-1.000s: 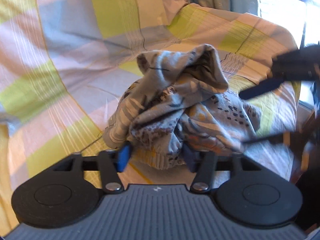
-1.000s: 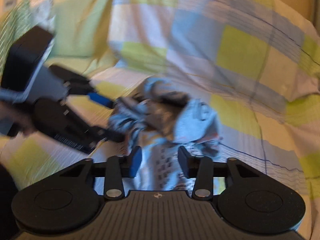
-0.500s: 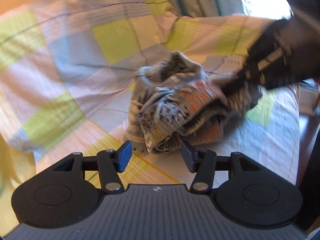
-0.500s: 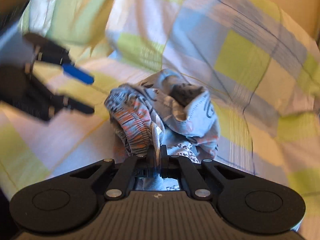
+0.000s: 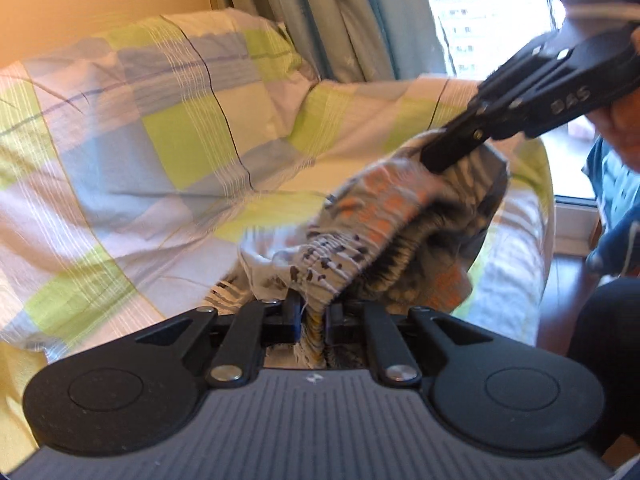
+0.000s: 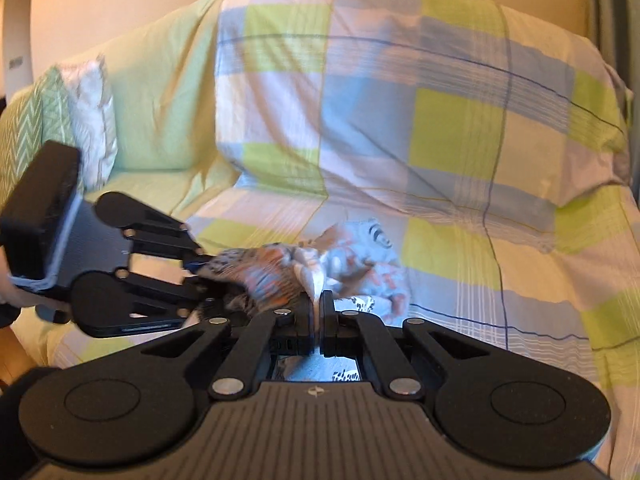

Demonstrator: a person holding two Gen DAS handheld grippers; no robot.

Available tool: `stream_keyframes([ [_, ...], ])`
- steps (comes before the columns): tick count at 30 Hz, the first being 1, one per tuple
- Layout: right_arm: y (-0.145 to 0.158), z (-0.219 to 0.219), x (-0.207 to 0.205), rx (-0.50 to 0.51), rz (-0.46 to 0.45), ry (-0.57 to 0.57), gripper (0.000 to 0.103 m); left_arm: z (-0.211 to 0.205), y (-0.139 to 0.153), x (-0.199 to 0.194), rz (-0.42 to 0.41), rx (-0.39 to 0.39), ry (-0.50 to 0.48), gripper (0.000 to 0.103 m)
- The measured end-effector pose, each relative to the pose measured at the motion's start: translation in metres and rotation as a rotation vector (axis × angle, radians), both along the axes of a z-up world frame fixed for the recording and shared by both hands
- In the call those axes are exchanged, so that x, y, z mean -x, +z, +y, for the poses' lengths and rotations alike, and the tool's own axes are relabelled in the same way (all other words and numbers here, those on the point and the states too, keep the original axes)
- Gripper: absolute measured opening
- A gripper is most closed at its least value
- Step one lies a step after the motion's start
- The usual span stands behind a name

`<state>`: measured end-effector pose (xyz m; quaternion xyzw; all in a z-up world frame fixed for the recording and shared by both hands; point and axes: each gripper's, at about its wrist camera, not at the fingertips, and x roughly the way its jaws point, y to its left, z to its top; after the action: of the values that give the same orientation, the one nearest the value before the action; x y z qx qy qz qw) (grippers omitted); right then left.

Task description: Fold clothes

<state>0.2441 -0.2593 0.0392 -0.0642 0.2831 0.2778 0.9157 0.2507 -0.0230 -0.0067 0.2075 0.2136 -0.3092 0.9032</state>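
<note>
Presently held: one patterned garment (image 5: 384, 220), grey-white fabric printed with orange patches and dark dashes, gathered elastic edge visible, bunched and blurred, stretched between two grippers above the seat of a covered sofa (image 6: 460, 128). Centre to lower centre of both frames.

Grippers, two, black, hand-held:
- left gripper (image 5: 311, 316), lower centre of its own view, jaws pressed together on the garment's gathered edge; seen at left of the right wrist view (image 6: 196, 270), tips buried in the cloth.
- right gripper (image 6: 317, 312), lower centre of its own view, jaws clamped on a white fold of the same garment; seen at upper right of the left wrist view (image 5: 434, 160), tip on the cloth's upper edge.

Writing: raised letters reading roughly "BAS" on the right gripper's body, upper right of the left wrist view; partly legible only.

Surroundings, counted:
- one checked sofa cover in lime, blue-grey and white.
- two cushions (image 6: 86, 120), upper left of the right wrist view, one green chevron, one pale.
- grey-blue curtains (image 5: 320, 12), top centre.
- one window (image 5: 488, 20), upper right, bright.
- one person, blue garment (image 5: 616, 200) at right edge.
</note>
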Motion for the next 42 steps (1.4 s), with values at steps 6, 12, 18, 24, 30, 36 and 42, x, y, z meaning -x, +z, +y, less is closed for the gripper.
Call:
stream_keyframes([
  [6, 0.016, -0.007, 0.008, -0.033, -0.084, -0.078, 0.001, 0.011, 0.019, -0.001, 0.03, 0.003, 0.063, 0.008],
  [12, -0.035, 0.013, -0.011, 0.165, -0.074, -0.13, 0.001, 0.014, -0.022, -0.037, 0.173, -0.041, 0.174, 0.008],
  [18, -0.05, 0.013, -0.002, 0.16, -0.115, -0.041, 0.01, 0.023, -0.04, -0.071, 0.233, -0.012, 0.22, 0.009],
  [24, -0.081, 0.064, 0.021, 0.339, -0.158, 0.297, 0.013, 0.022, -0.041, -0.091, 0.235, 0.043, 0.268, 0.015],
  [30, -0.125, 0.104, -0.004, 0.535, -0.204, 0.368, 0.013, 0.022, -0.047, -0.096, 0.229, 0.02, 0.263, 0.02],
  [36, -0.151, 0.129, 0.003, 0.799, -0.329, 0.524, 0.056, 0.033, -0.05, -0.091, 0.239, 0.018, 0.254, 0.024],
  [42, -0.152, 0.132, 0.002, 0.857, -0.429, 0.492, 0.012, 0.046, -0.046, -0.059, 0.258, 0.05, 0.274, 0.043],
])
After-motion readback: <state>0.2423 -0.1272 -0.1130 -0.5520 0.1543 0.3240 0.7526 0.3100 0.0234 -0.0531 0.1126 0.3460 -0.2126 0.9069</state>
